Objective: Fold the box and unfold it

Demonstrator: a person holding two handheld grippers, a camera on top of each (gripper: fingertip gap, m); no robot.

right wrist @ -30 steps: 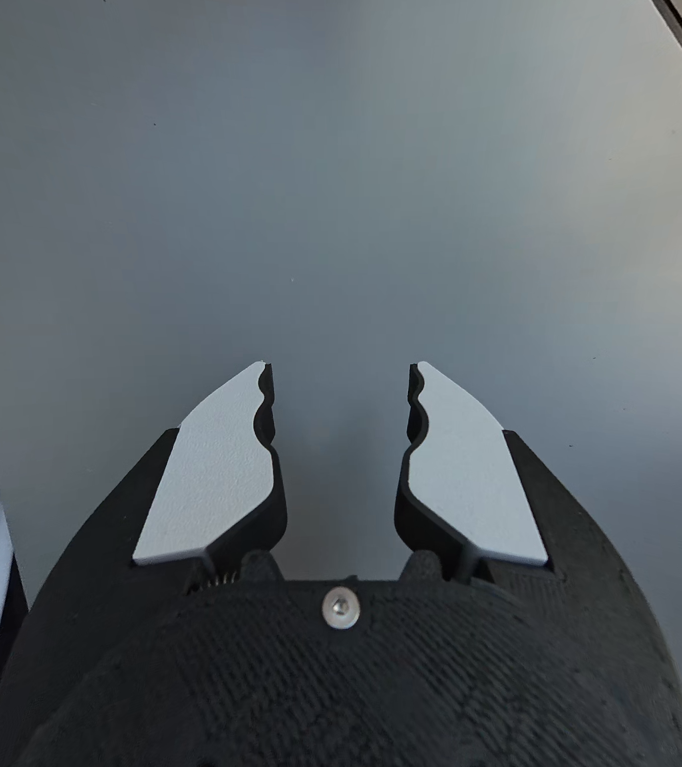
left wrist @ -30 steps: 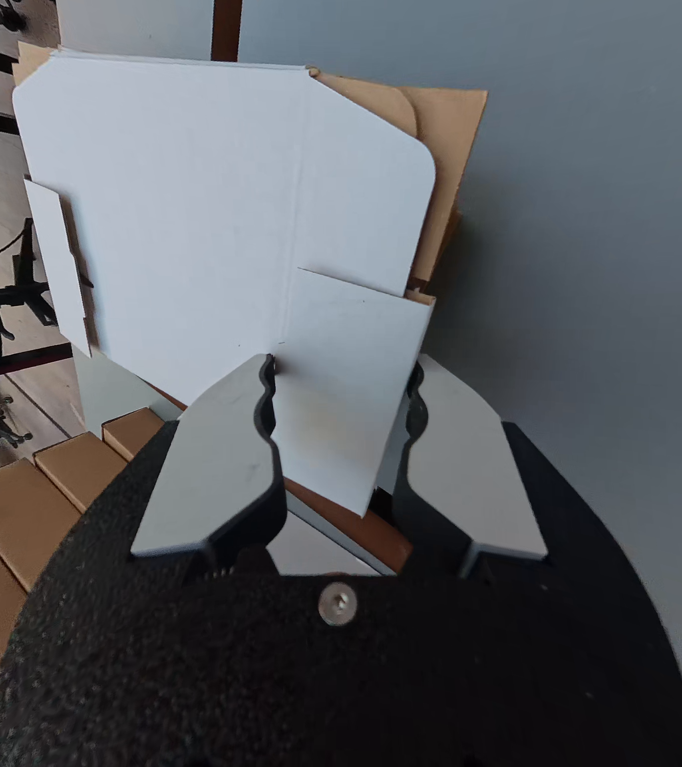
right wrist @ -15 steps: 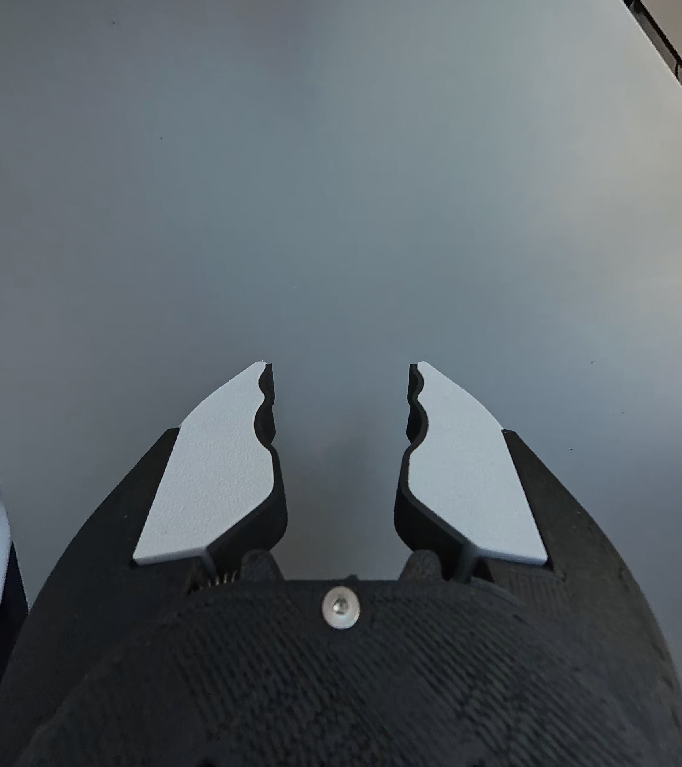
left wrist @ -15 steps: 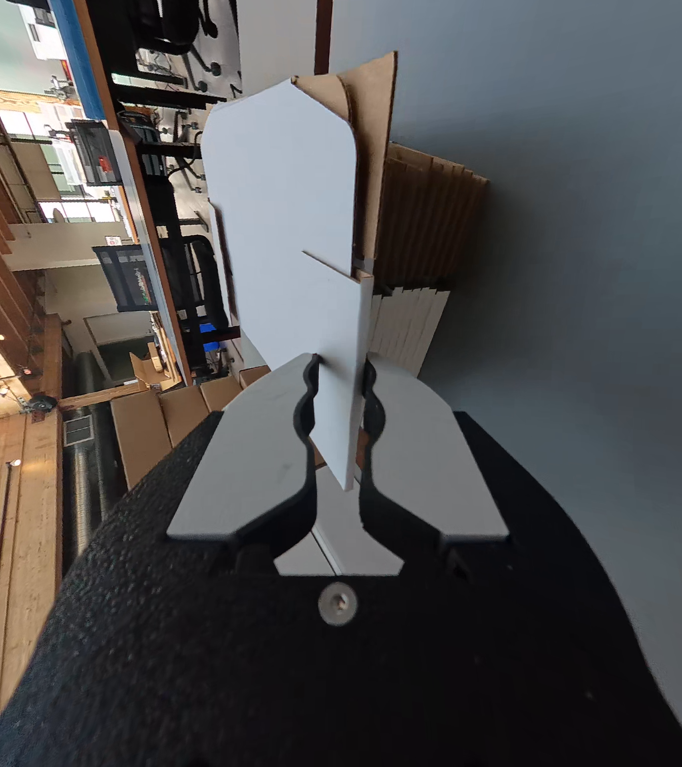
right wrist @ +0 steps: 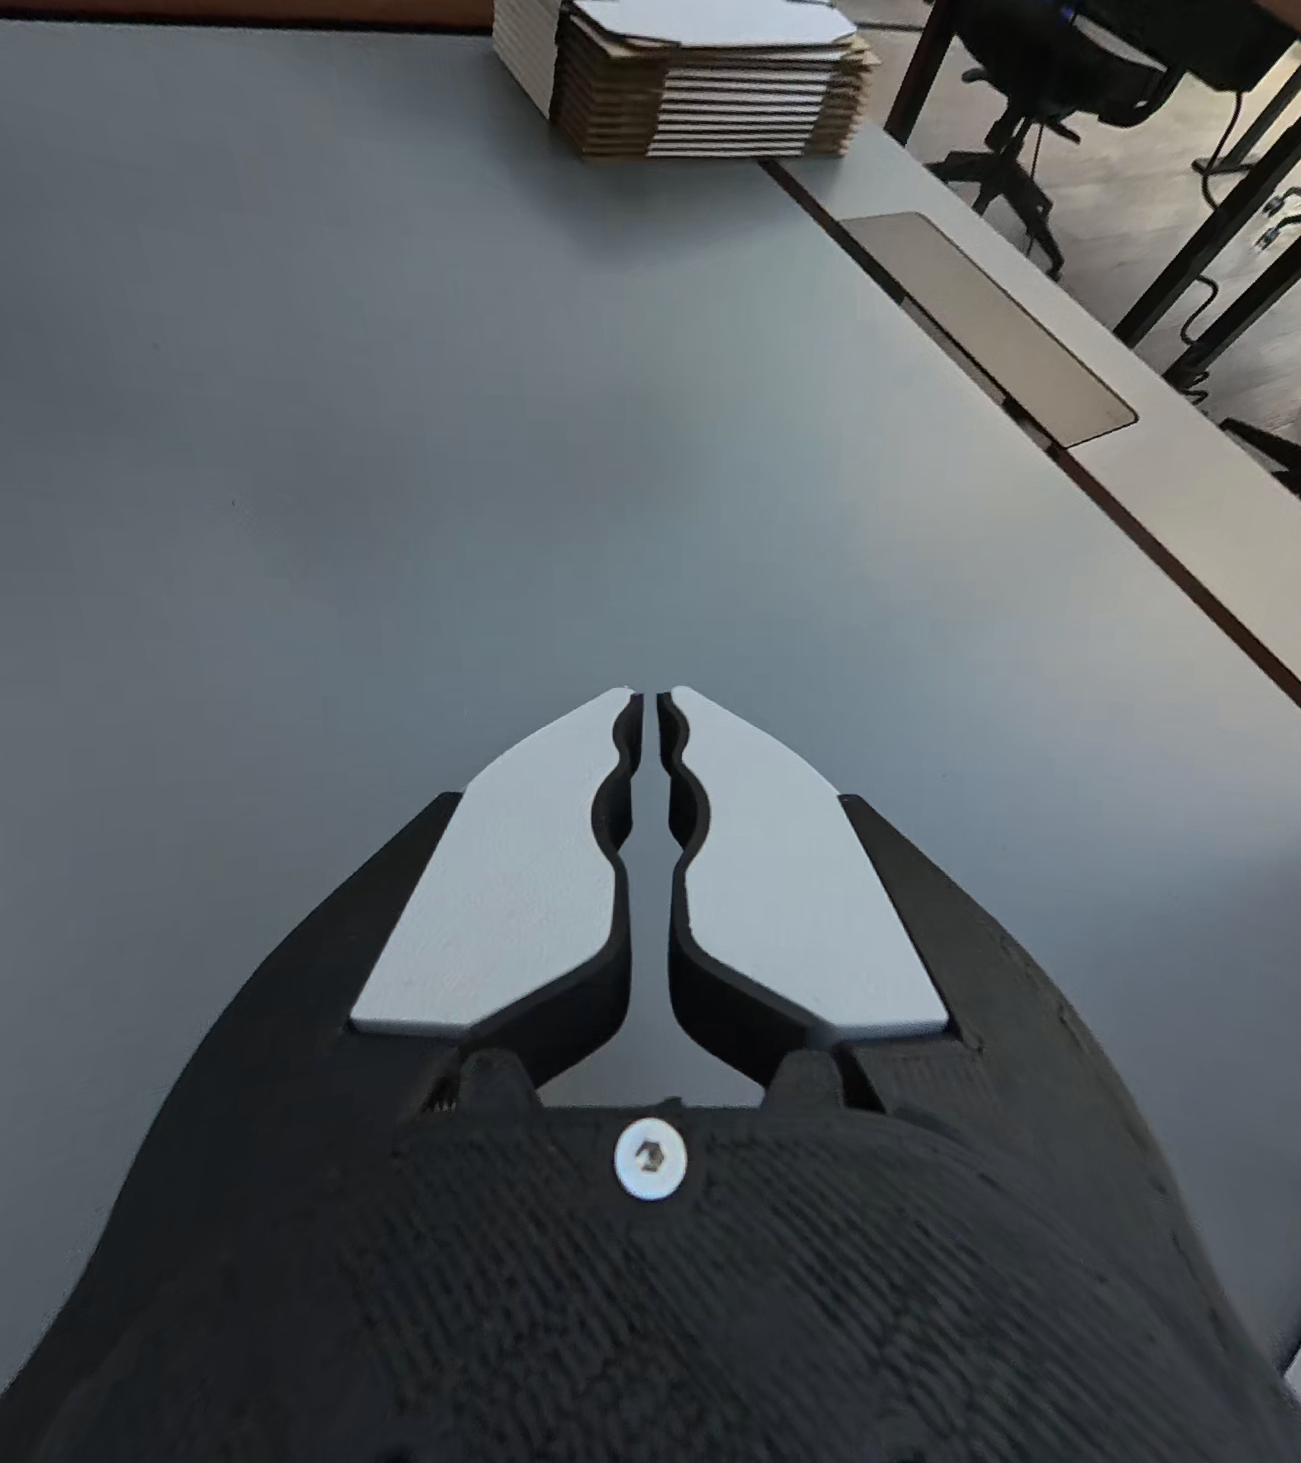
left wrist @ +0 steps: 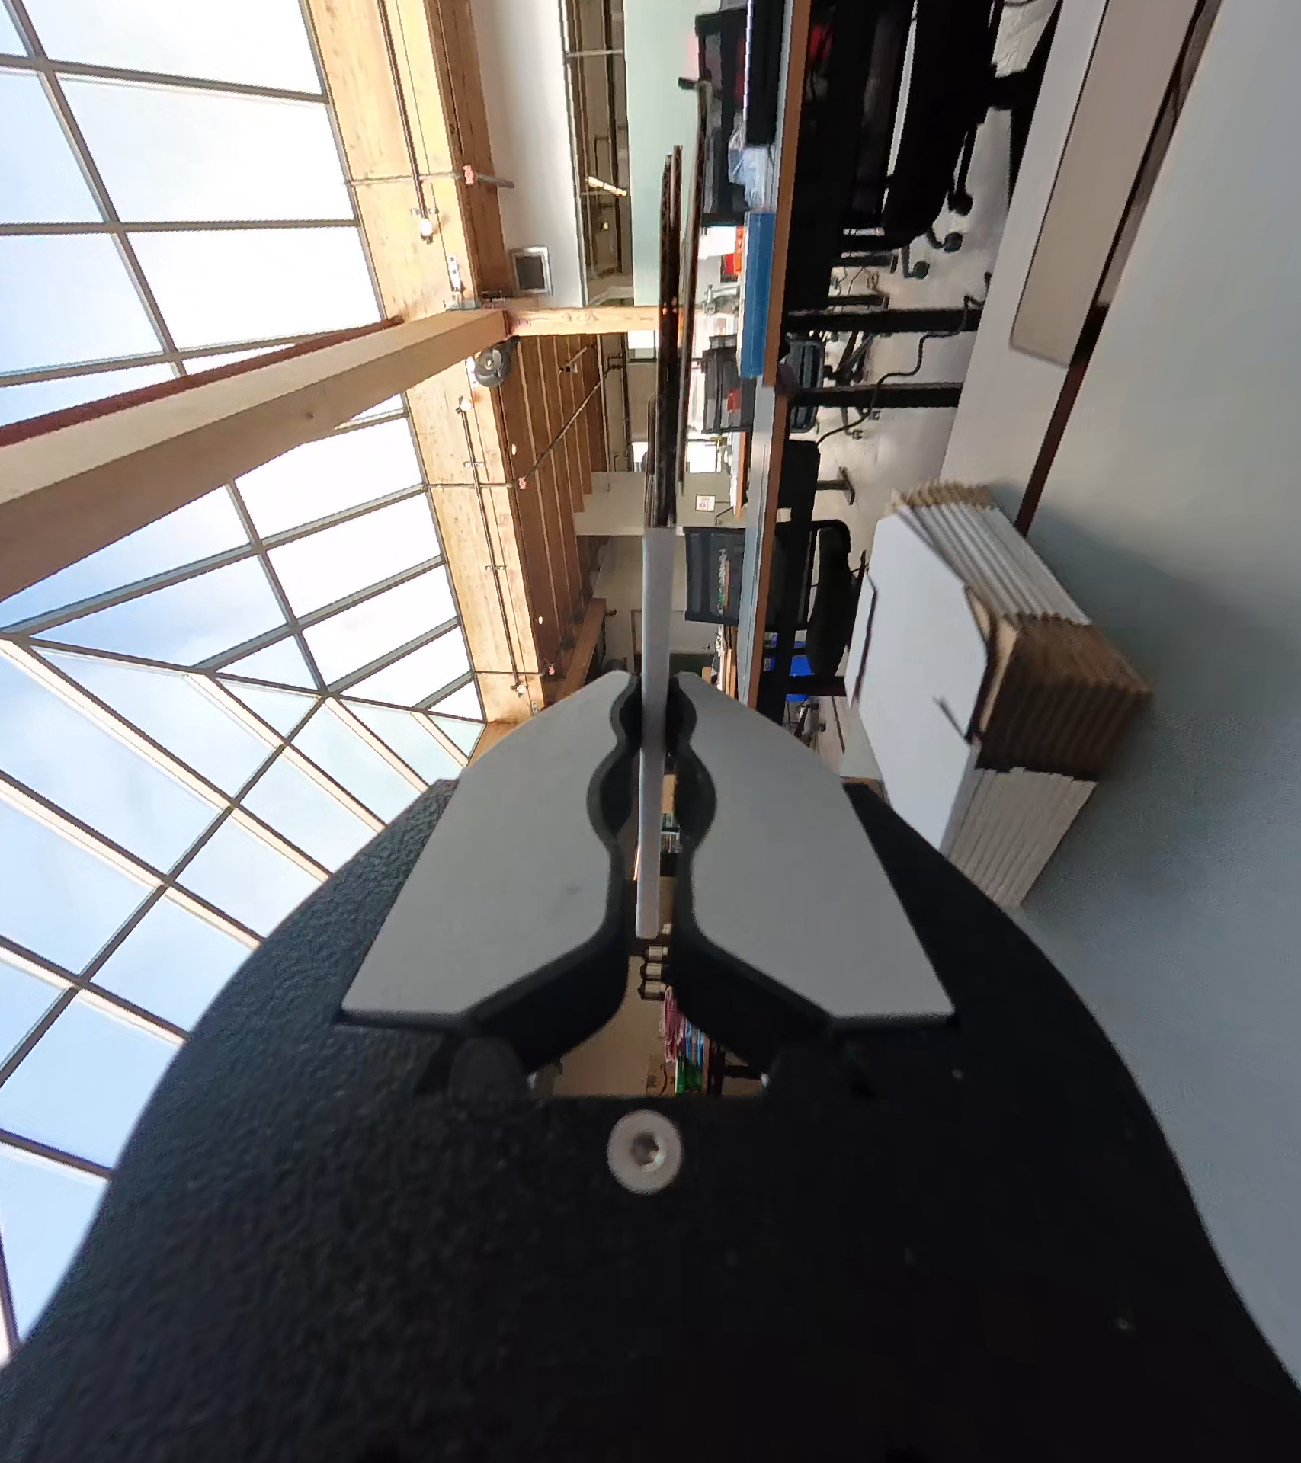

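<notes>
My left gripper [left wrist: 653, 697] is shut on a flat white cardboard box blank [left wrist: 656, 633], which I see edge-on as a thin strip running up from between the fingers. It is lifted off the grey table [left wrist: 1225, 554], and the view is rolled on its side. My right gripper [right wrist: 648, 695] is shut and empty, with only a thin slit between the tips, above the bare grey table [right wrist: 314, 475]. The held blank does not show in the right wrist view.
A stack of flat box blanks [left wrist: 1011, 689] sits on the table, also at the far edge in the right wrist view [right wrist: 686, 79]. A second table [right wrist: 1106, 443] adjoins on the right. Office chairs [right wrist: 1067, 71] stand beyond. Skylight windows [left wrist: 116, 396] fill the left.
My left gripper has closed on the blank, lifted it off the stack and rolled until it shows edge-on. My right gripper has closed from open and tilted up toward the stack.
</notes>
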